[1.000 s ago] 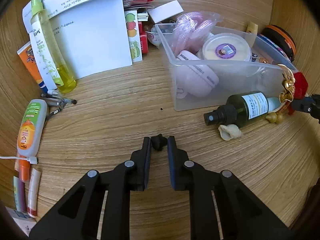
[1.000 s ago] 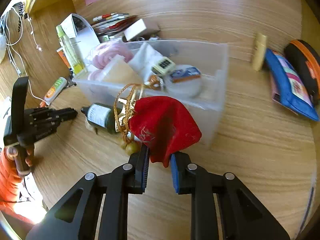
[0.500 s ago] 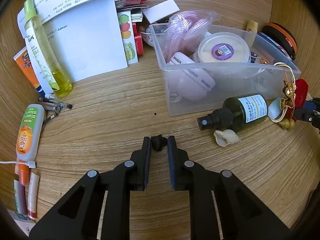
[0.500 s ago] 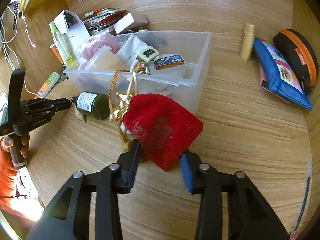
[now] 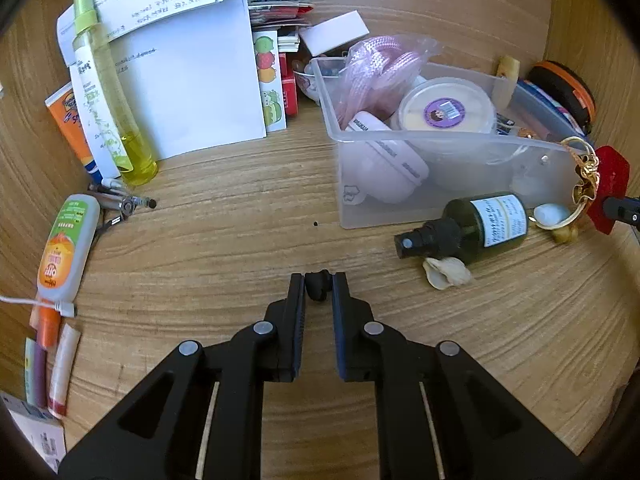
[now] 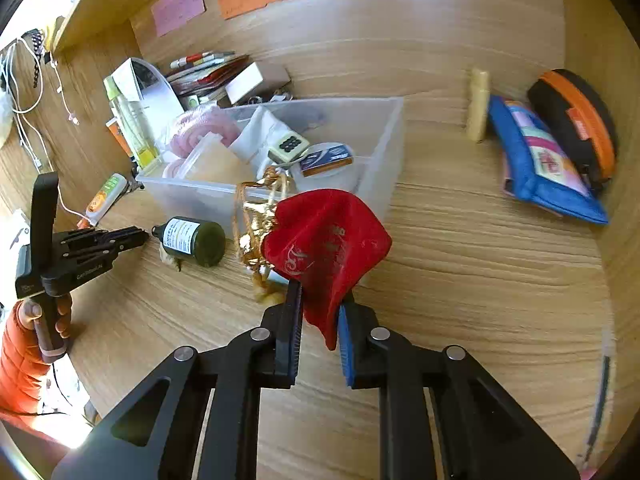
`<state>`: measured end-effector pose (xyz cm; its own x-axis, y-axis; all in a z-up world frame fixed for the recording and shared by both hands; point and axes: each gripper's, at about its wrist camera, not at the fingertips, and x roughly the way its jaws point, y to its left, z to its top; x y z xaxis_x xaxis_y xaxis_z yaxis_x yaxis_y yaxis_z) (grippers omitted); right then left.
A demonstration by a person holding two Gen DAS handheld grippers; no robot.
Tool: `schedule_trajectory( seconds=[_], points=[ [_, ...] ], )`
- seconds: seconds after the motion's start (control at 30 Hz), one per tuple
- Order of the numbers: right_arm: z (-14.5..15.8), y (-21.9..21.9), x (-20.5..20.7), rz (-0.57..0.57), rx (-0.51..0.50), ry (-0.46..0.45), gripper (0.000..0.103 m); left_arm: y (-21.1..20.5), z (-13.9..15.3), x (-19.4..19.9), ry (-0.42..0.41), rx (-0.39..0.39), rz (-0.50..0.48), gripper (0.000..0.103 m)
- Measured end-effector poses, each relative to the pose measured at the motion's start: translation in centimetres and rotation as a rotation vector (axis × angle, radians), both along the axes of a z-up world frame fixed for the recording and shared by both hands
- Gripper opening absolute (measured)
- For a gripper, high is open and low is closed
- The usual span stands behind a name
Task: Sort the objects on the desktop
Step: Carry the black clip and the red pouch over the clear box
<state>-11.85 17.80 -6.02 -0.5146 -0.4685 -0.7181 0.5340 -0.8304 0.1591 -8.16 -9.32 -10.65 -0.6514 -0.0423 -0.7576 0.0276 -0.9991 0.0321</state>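
The right gripper [image 6: 319, 300] has just been closing and now pinches the lower edge of a red drawstring pouch [image 6: 326, 240], which hangs lifted off the worktop [image 6: 480, 280], its gold cord [image 6: 256, 216] dangling to the left. Just beyond the pouch stands a clear plastic bin [image 6: 384, 152] filled with small items. To the left of the pouch, a dark green spray bottle [image 6: 192, 240] lies on its side against the bin's front wall. Far right lie a blue pouch [image 6: 540, 168] and an orange-trimmed case [image 6: 576, 120]. The left gripper [image 5: 319, 290] is pressed together on a small black knob [image 5: 318, 284], hovering over bare worktop, with the bottle ahead to its right.
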Motion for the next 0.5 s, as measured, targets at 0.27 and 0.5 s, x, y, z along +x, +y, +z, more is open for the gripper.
schedule_trajectory(
  seconds=[0.27, 0.5],
  points=[
    [1.7, 2.2, 1.2, -0.064, 0.017, 0.047, 0.014, 1.3, 0.8, 1.4, 0.038, 0.024, -0.01, 0.012],
    [2.8, 3.6, 1.9, -0.114, 0.05, 0.099, 0.014, 2.6, 2.6, 2.2, 0.096, 0.056, -0.034, 0.012]
  ],
)
